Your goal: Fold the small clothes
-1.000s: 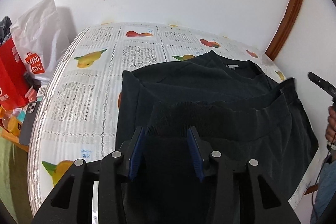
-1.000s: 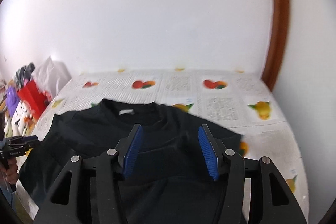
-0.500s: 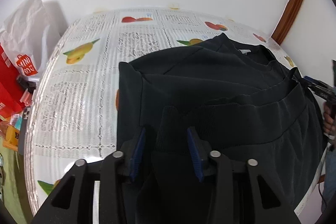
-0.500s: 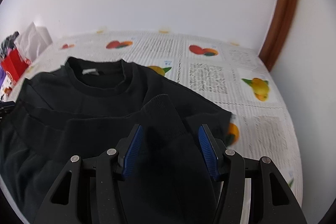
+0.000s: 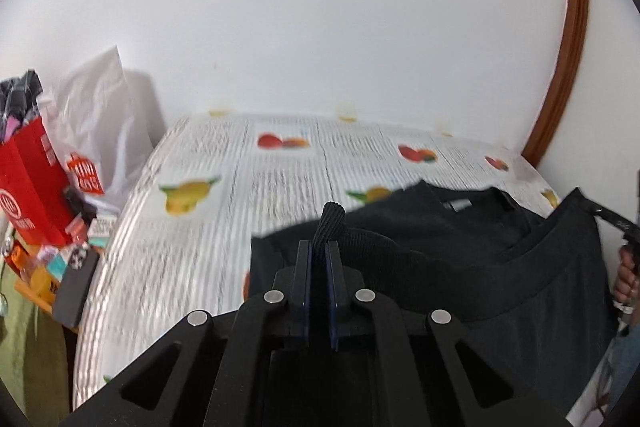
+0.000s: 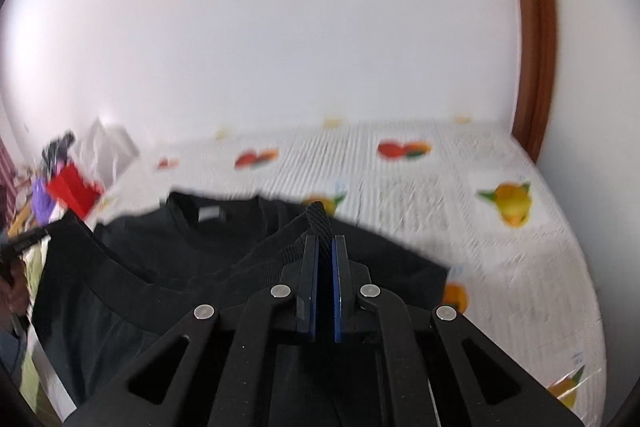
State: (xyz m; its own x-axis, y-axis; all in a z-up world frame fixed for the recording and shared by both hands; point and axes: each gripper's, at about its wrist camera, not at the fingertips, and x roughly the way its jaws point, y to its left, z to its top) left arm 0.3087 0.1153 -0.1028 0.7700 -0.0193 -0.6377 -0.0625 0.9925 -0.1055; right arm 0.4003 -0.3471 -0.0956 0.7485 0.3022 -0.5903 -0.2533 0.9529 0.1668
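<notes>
One black sweatshirt [image 5: 460, 247] lies on one table covered by a white tablecloth [image 5: 208, 227] printed with fruit pictures. Its round neckline with a small grey label [image 5: 457, 205] points toward the wall, and the ribbed hem [image 5: 532, 259] is doubled up over the body, so the garment sits toward the near, right part of the table in the left wrist view.

Two grippers are at work, one in each of the person's hands. The left gripper [image 5: 319, 247] has just been closing, and its two blue pads are now pressed together on one ribbed cuff [image 5: 330, 223] of the sweatshirt; the cuff's end sticks up past the fingertips. The right gripper [image 6: 325, 243] has likewise just been closing and now pinches the other ribbed cuff [image 6: 320, 217], whose end also pokes up above its two blue pads. In the right wrist view the sweatshirt [image 6: 180, 259] spreads to the left of the claw, with its label [image 6: 210, 214] near the far edge.

To the left of the table stand one red paper bag [image 5: 28, 183] and one white shopping bag [image 5: 94, 131] with red lettering, amid small clutter too blurred to count.
</notes>
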